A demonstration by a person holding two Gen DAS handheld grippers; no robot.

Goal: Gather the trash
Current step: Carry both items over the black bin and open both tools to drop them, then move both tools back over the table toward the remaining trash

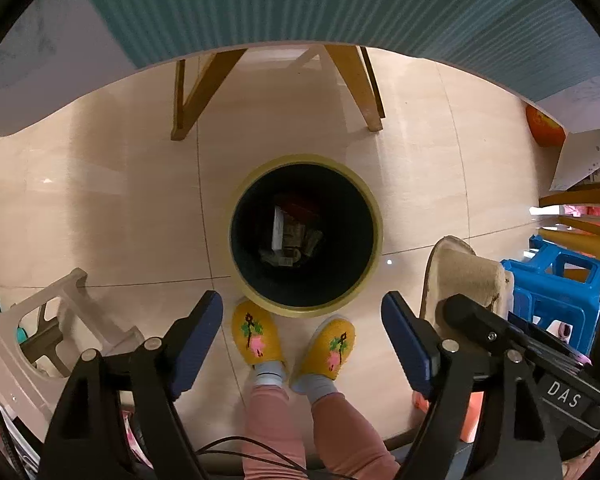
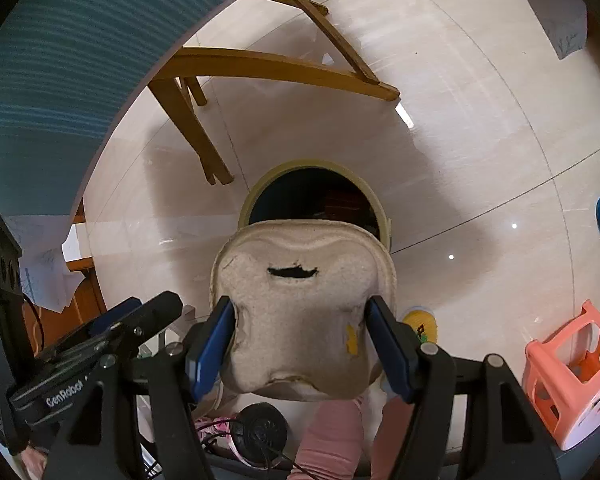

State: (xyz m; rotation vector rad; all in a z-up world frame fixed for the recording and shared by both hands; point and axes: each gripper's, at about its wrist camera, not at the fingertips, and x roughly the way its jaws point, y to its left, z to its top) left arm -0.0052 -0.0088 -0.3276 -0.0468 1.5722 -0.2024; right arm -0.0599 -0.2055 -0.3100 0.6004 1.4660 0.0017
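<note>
A round trash bin [image 1: 306, 236] with a yellow rim and dark inside stands on the floor, with several pieces of trash at its bottom. My left gripper [image 1: 302, 340] is open and empty, held high above the bin's near edge. My right gripper [image 2: 302, 340] is shut on a torn grey pulp cup carrier [image 2: 300, 304], held above the floor just short of the bin [image 2: 316, 196]. The carrier also shows in the left wrist view [image 1: 466, 280], right of the bin, with the right gripper's body behind it.
The person's feet in yellow slippers [image 1: 296, 340] stand at the bin's near side. Wooden table legs [image 1: 196, 92] rise beyond the bin under a teal tabletop [image 1: 340, 4]. A white stool [image 1: 48, 332] lies left, a blue stool [image 1: 556, 280] right, a pink stool [image 2: 572, 368] farther right.
</note>
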